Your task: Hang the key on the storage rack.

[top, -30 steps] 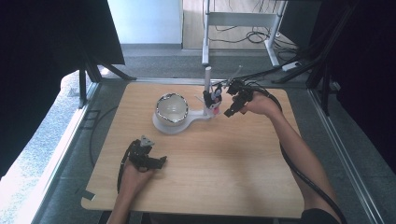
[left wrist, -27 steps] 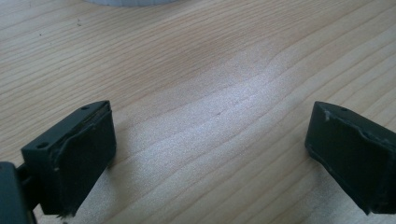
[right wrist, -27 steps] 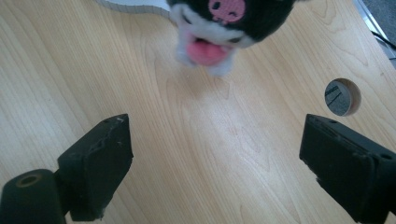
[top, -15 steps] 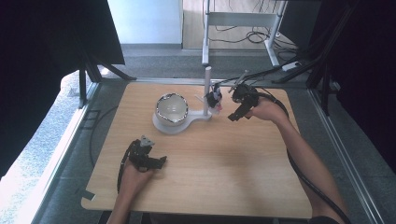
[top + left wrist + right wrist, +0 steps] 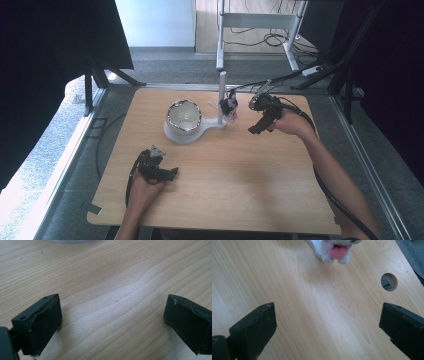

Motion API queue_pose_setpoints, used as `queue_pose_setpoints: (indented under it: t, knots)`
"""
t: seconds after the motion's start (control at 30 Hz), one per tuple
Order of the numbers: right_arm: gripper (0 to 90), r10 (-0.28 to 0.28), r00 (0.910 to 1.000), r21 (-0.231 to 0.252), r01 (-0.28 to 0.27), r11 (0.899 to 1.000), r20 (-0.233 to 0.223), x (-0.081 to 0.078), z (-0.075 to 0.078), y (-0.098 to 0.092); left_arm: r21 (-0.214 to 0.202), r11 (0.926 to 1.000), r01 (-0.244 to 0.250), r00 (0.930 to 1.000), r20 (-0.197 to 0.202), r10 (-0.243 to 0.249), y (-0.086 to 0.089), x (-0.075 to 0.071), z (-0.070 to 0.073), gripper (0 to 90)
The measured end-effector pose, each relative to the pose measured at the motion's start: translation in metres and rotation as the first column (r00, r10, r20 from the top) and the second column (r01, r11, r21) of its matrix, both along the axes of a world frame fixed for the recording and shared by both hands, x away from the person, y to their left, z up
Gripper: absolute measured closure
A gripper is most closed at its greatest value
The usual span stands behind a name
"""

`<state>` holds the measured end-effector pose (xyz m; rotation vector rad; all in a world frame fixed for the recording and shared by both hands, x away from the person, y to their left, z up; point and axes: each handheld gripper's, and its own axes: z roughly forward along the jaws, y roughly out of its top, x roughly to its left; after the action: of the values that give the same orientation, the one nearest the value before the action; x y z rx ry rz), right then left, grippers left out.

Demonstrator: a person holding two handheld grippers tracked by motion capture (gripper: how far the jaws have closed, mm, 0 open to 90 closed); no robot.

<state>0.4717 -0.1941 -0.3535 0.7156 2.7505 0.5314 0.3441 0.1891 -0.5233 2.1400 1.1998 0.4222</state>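
Observation:
A small white plush toy [image 5: 230, 106] with a pink patch [image 5: 337, 251] sits at the foot of a white post [image 5: 222, 92]. The post rises from a white stand [image 5: 210, 125] that carries a metal bowl [image 5: 183, 116]. My right gripper [image 5: 254, 129] hovers just right of the toy, apart from it. Its jaws stand wide open over bare wood [image 5: 327, 325]. Near the front left of the table, my left gripper [image 5: 171, 174] rests low and points right. Its jaws are open too, with nothing between them [image 5: 112, 322].
The wooden table [image 5: 225, 200] has a round cable hole [image 5: 389, 282] to the right of the toy. The white stand's edge [image 5: 70, 241] lies ahead of the left gripper. Cables and a metal frame [image 5: 260, 20] stand on the floor beyond the far edge.
My right gripper has drawn back from the plush toy, toward the right and nearer the person. The toy stays by the post. The left gripper has not moved.

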Motion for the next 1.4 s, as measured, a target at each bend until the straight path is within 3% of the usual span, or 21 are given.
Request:
queue_pose_setpoints:
  t: [0.6,1.4]
  knots:
    - [1.9,-0.010,0.9999,0.014,0.010,1.000,0.013,-0.024,-0.004,-0.028,-0.002,1.0000,-0.002,1.0000,0.001,0.002,0.000,0.000,0.000,1.8]
    - [3.9,-0.086,0.9953,0.061,0.083,0.995,0.045,-0.053,-0.016,-0.076,-0.002,1.0000,-0.002,1.0000,0.002,0.002,0.000,0.000,0.000,1.8]
